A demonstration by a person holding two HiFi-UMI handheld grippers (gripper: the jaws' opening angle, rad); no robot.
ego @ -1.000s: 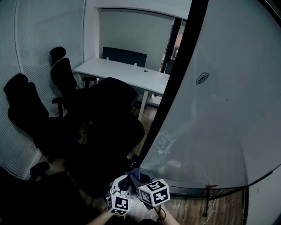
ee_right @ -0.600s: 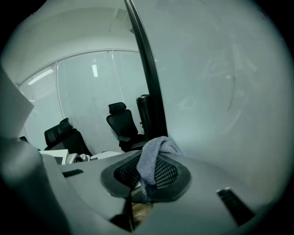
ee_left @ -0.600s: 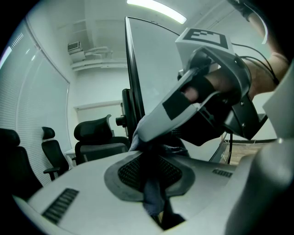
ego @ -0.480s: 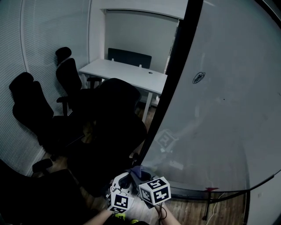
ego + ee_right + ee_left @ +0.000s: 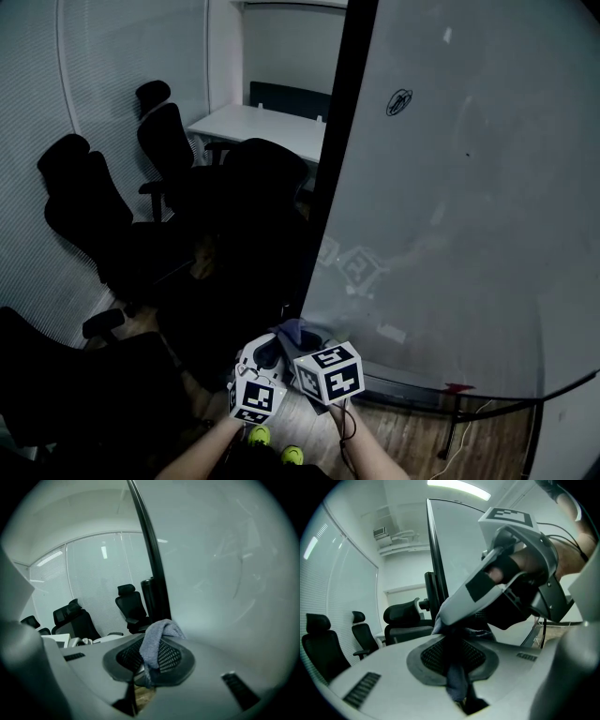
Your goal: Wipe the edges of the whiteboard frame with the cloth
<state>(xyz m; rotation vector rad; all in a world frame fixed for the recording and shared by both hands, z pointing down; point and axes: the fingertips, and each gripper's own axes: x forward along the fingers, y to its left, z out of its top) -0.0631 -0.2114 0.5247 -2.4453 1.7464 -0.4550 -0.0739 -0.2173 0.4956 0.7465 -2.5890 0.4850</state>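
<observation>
The whiteboard (image 5: 450,187) fills the right of the head view, its black left frame edge (image 5: 333,159) running top to bottom. Low in the middle, my left gripper (image 5: 267,354) and right gripper (image 5: 298,337) are pressed close together just left of the frame's lower corner. A small blue-grey cloth (image 5: 293,329) sits between their tips. In the left gripper view the cloth (image 5: 457,681) lies over the mesh pad and runs down into the narrow jaw gap, with the right gripper's body (image 5: 511,578) right above it. In the right gripper view the cloth (image 5: 154,644) folds over the pad, pinched below, beside the frame (image 5: 152,559).
Several black office chairs (image 5: 234,244) crowd the floor left of the board, the nearest almost touching the frame. A white desk (image 5: 258,122) stands at the back. The board's lower rail (image 5: 412,389) and a stand leg with cable (image 5: 455,422) are at bottom right.
The head view has swung right and closer to the board, so the frame edge stands more upright. Both grippers stay together on the cloth and have risen slightly.
</observation>
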